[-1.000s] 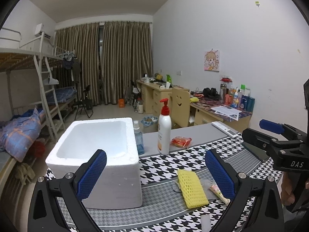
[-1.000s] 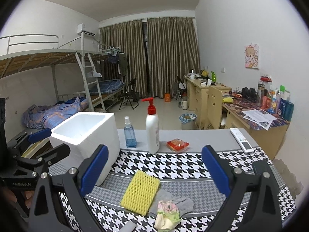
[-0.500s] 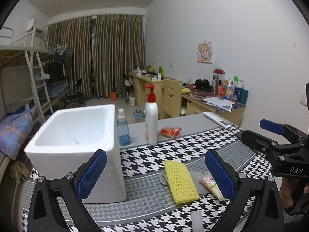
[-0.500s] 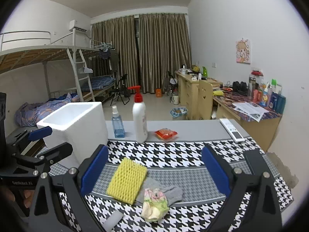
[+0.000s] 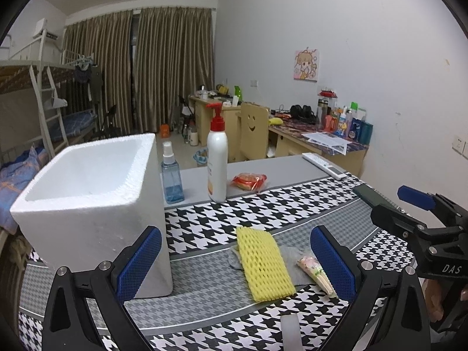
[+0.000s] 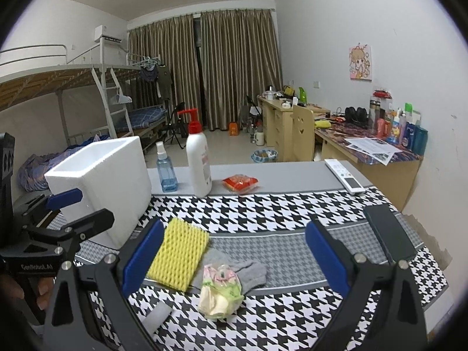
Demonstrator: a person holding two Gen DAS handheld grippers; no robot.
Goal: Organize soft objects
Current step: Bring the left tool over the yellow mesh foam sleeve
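Observation:
A yellow foam net sleeve [image 5: 264,263] [image 6: 179,254] lies on the houndstooth cloth, overlapping a grey sock [image 6: 248,272] [image 5: 288,259]. A small pastel plastic-wrapped bundle [image 6: 220,291] [image 5: 314,272] rests on the sock. A white foam box [image 5: 93,201] [image 6: 102,184], open-topped and empty as far as visible, stands at the left. My left gripper [image 5: 234,266] hovers open above the cloth, the sleeve between its blue pads. My right gripper [image 6: 231,259] is open too, over the sleeve, sock and bundle. Each gripper appears at the edge of the other's view.
Behind the soft items stand a blue spray bottle [image 5: 172,175], a white pump bottle [image 5: 217,158] and a red snack packet [image 5: 249,182]. A white remote [image 6: 344,175] and a dark phone [image 6: 390,235] lie at the right. A small white block [image 6: 159,316] sits near the front edge.
Both grippers have moved lower and forward toward the table, so the foam box and soft items look nearer and larger. Both stay open with nothing held.

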